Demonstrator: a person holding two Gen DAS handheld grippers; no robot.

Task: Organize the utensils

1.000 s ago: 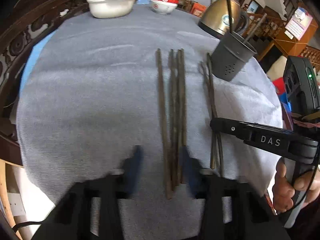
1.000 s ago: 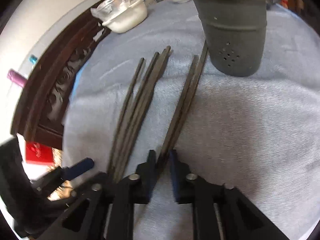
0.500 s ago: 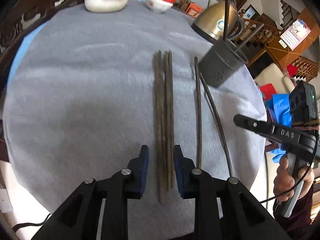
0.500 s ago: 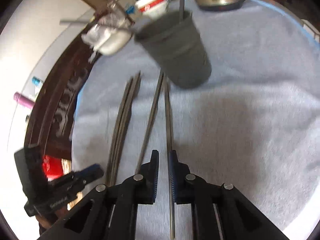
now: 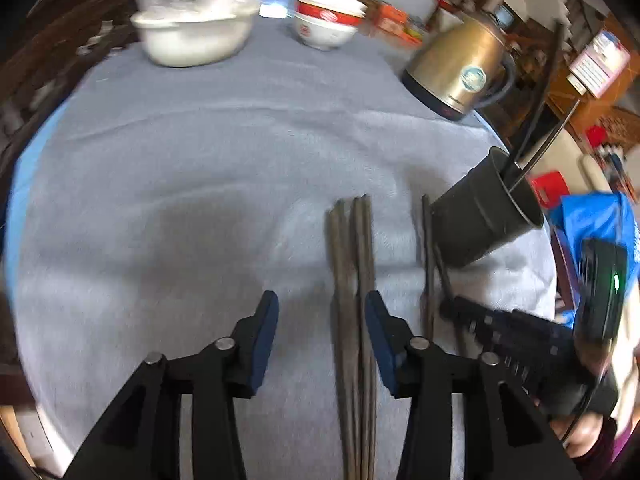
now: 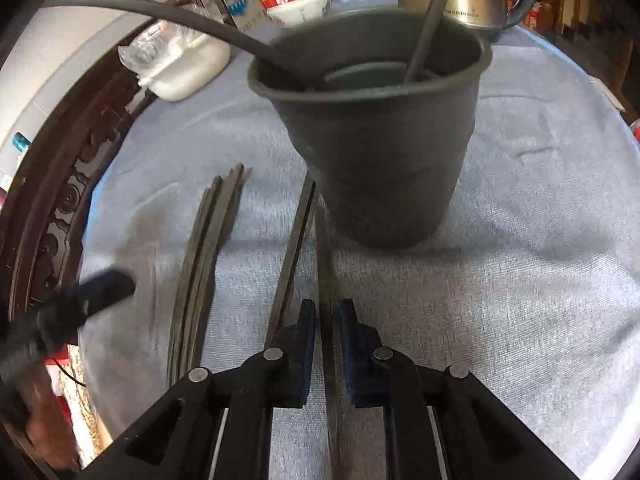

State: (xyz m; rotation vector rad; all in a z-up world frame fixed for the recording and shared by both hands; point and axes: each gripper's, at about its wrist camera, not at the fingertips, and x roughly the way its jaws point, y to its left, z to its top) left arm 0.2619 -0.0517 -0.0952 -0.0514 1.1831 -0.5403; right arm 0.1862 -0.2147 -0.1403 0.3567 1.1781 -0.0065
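Note:
Several dark chopsticks lie in a bundle (image 5: pixel 356 288) on the grey cloth, also seen in the right wrist view (image 6: pixel 204 248). My left gripper (image 5: pixel 322 308) is open, with the bundle between its fingers near the right one. A grey utensil holder (image 6: pixel 380 136) with two chopsticks standing in it is just ahead of my right gripper (image 6: pixel 323 316), and shows in the left wrist view (image 5: pixel 484 220). My right gripper is shut on one chopstick (image 6: pixel 326 280) that points toward the holder's base. Another single chopstick (image 6: pixel 294 252) lies just left of it.
A gold kettle (image 5: pixel 460 68) stands behind the holder. A white bowl with plastic (image 5: pixel 192 36) and a red-and-white bowl (image 5: pixel 328 20) sit at the far edge. A carved dark wood chair back (image 6: pixel 48 220) borders the table's left.
My left gripper has opened wider around the bundle. My right gripper has moved closer to the holder with one chopstick held; the pair it straddled has split apart.

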